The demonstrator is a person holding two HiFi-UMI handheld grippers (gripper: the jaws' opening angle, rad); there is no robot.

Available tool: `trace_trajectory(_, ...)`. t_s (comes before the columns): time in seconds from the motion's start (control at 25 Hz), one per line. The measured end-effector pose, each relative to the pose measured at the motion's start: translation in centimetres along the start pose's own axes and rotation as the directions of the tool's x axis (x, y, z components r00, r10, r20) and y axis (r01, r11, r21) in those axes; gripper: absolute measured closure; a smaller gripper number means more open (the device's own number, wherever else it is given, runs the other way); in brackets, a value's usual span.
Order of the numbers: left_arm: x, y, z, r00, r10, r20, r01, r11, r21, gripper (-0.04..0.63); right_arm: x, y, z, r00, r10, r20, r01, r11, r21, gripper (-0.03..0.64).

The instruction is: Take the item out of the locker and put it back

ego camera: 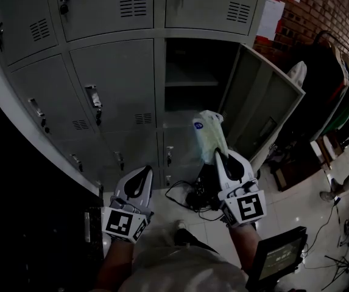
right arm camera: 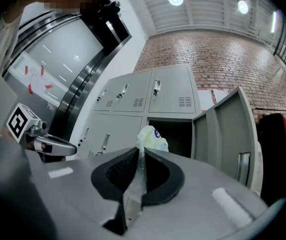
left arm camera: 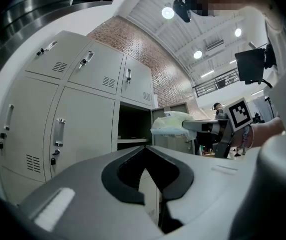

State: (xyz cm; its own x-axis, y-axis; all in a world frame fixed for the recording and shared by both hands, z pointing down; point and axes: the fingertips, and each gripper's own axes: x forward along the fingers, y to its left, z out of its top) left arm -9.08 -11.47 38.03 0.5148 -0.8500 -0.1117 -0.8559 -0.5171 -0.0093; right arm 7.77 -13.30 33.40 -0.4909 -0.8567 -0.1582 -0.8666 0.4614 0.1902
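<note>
**Bag in right claw, outside the open locker**

Right claw [ego camera: 218, 154]: jaws pinched nearly together on the bag [ego camera: 208, 132]. In the right gripper view a thin strip of the bag's film runs down between the two pads, and the bulk of the bag [right arm camera: 151, 138] stands up past the claw tips [right arm camera: 139, 152]. The bag is pale, whitish-green plastic with a blue mark near the top.

Where the bag is: in the air, in front of the open compartment [ego camera: 192, 72] and not inside it. In the head view it sits low against the opening, just left of the swung-out door [ego camera: 265, 102]. I see a shelf [ego camera: 192, 84] across the compartment; I cannot tell if anything lies on it, as the inside is too dark.

Left claw [ego camera: 144, 171]: jaws together at the tips, nothing between them. I read this from the left gripper view, where the pads meet in a point [left arm camera: 145, 152] with only locker fronts behind. It hangs left of the right claw and lower in the head view, well apart from the bag. From its own camera I see the bag [left arm camera: 170, 123] to the right, level with the open compartment [left arm camera: 133, 126].

All other locker doors in view are shut. Cables [ego camera: 189, 197] lie on the floor below the lockers.
</note>
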Motion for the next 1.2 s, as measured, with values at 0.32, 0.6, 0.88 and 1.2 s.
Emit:
trace_trajectory(0.32,8.6,4.0,-0.8,0.998,0.044,0.033,-0.045,0.999,0.02,0.591,9.5,-6.3,-2.1,0.998,0.025,0.054,-0.026,1.0,0.01,0.607)
trace_trajectory(0.6,14.8,7.8,-0.6,0.998,0.051,0.026,-0.051,0.999,0.014,0.591,18.1,-10.3,-2.6,0.998,0.02,0.059,-0.02,1.0,0.001,0.607)
trace_trajectory(0.88,17.1,11.3,-1.2,1.0,0.017,-0.003,-0.017,1.0,0.019,0.591,24.5,-12.7,-3.9,0.999,-0.037,0.016,0.038,0.998,-0.041,0.607)
trace_trajectory(1.2,17.5,13.9,-0.7,1.0,0.028,0.013,-0.028,0.999,0.018,0.59,30.7,-12.5,-8.7,0.985,-0.006,-0.174,-0.01,0.996,-0.092,0.586)
